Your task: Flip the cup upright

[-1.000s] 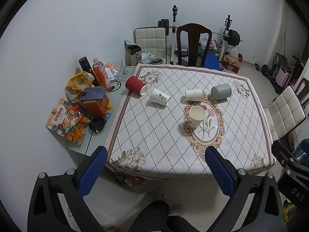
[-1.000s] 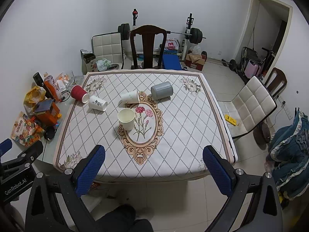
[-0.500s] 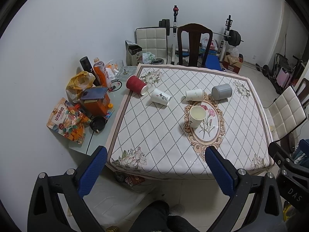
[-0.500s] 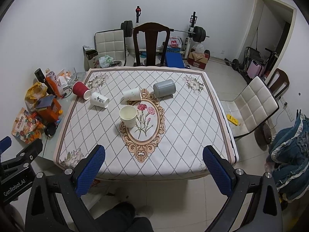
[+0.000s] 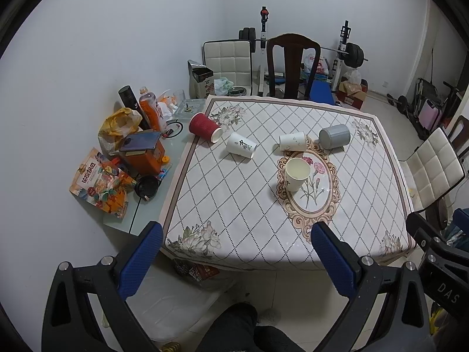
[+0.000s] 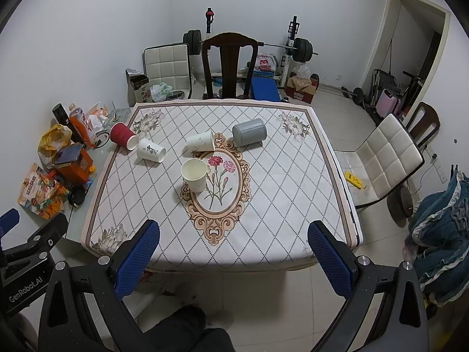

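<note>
1. Spanning most of both views was the worktop (image 6: 281, 193), covered in a diamond-patterned cloth with a floral oval at its centre.
2. Lying on their sides along the far half were four cups: a grey cup (image 6: 249, 132) to the right, a plain white cup (image 6: 200, 142) just left of it, a white cup with dark lettering (image 6: 151, 150) further left, and a red cup (image 6: 123, 136) at the left edge.
3. Standing upright near the centre, mouth up, was a cream cup (image 6: 193, 174), well apart from the fallen row.
4. Held back from the near edge, the right claw (image 6: 233, 253) was spread wide and gripped nothing; the left claw (image 5: 234, 256) was likewise wide and empty.
5. Doing the step well probably meant choosing one fallen cup, approaching from its side with the jaws straddling the wall, squeezing lightly to avoid crushing paper, then rotating it mouth-up without knocking neighbours.
</note>
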Tool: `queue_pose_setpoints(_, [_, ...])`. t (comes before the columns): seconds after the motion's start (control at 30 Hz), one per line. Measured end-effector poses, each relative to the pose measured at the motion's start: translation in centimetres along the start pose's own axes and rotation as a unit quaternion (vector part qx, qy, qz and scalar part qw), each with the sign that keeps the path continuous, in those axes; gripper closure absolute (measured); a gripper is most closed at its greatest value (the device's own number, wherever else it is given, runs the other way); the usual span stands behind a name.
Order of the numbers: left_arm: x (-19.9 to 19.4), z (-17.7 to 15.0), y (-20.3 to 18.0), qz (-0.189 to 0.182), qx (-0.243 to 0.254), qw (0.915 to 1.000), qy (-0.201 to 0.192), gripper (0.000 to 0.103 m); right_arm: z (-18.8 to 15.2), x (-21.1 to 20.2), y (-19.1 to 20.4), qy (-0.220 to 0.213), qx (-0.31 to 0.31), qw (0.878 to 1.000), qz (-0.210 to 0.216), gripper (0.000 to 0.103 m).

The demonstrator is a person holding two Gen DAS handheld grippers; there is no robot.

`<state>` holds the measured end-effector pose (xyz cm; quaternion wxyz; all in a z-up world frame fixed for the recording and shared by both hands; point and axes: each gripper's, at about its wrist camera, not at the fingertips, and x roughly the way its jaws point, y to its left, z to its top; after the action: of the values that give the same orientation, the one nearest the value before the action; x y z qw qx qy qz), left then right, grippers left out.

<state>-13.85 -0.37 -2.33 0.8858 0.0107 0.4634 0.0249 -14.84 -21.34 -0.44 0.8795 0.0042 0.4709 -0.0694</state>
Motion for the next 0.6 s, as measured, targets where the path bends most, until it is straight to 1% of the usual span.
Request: queue_pose_setpoints(0.6, [-0.01,0.13,-0.42,0.000,0.001,1.0000,0.000,0.000,-0.04,-0.04,-0.25,0.000,0.000,1.000,0.000,0.001])
